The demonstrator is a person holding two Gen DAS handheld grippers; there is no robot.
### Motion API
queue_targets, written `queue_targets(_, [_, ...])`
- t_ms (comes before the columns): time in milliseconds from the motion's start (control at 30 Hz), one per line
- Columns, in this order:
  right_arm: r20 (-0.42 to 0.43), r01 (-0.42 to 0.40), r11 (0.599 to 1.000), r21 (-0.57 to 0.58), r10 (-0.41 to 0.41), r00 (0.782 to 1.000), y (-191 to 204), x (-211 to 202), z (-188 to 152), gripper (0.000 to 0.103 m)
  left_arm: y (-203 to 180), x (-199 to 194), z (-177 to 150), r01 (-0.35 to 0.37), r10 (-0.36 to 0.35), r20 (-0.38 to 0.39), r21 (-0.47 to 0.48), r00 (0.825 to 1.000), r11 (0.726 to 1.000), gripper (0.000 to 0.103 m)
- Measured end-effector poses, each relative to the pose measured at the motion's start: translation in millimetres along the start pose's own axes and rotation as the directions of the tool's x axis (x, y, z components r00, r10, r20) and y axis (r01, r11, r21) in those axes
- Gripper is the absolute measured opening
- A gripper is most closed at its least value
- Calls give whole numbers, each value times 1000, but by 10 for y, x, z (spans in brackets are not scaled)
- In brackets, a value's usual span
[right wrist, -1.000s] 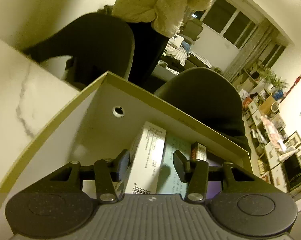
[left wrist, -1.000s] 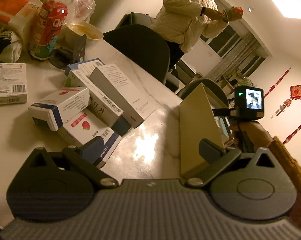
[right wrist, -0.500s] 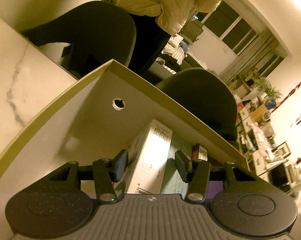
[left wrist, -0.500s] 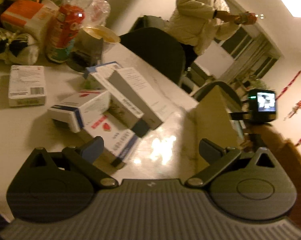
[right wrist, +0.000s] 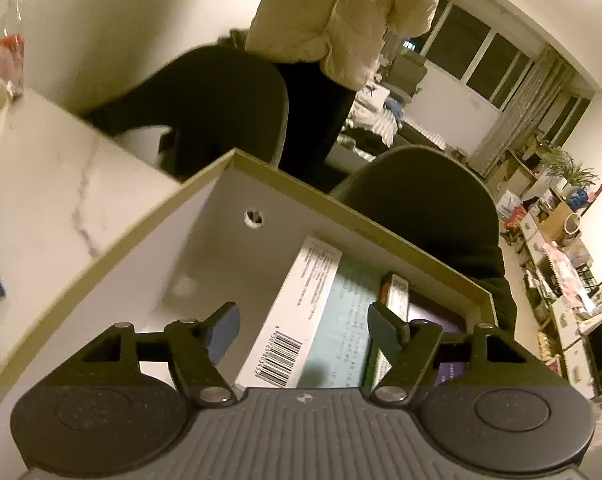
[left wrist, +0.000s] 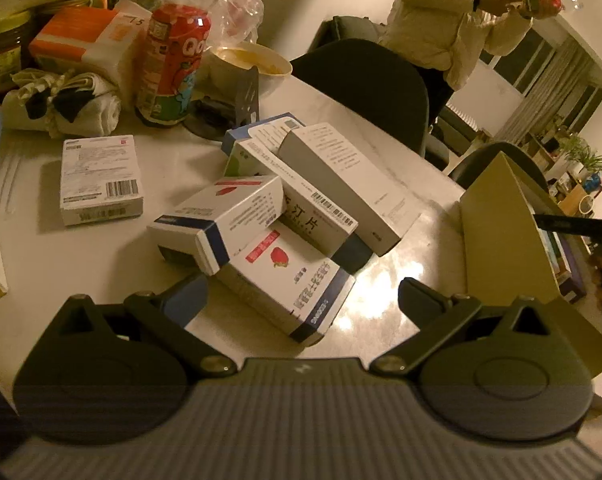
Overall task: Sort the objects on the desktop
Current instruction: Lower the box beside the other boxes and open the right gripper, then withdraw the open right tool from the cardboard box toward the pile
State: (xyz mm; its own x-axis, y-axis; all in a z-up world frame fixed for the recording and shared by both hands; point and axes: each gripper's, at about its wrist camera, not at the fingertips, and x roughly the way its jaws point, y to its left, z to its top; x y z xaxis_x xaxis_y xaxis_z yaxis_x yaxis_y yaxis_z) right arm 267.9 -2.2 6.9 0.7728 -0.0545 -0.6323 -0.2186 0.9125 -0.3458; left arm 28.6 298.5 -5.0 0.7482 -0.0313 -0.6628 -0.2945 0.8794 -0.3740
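We're holding the left gripper over the marble table with its jaws standing wide apart and nothing between them. Just past its fingertips a strawberry-print box is lying flat at the near end of a messy pile of medicine boxes, with a blue-and-white box leaning on it and a long grey box resting across the top. A single barcode box is sitting apart to the left. Over on the right, the right gripper is hovering inside the open cardboard box and its jaws are opening, so they're not pinching the white barcoded carton standing between them. Further back there's a red snack canister, and a person in a pale puffy jacket is standing behind the chairs.
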Motion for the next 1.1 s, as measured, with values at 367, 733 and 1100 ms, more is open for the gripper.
queue_targets(367, [112, -123, 992, 38, 118, 987, -79, -592, -3, 80, -36, 57, 21, -41, 41, -8, -7, 999, 999, 103])
queue_targets(733, [200, -383, 921, -68, 388, 900, 313, -1177, 215, 84, 136, -43, -51, -90, 90, -3, -50, 996, 995, 103])
queue_targets(1100, [35, -571, 794, -208, 589, 807, 1119, -1160, 226, 84, 277, -245, -119, -102, 104, 15, -103, 994, 989, 103])
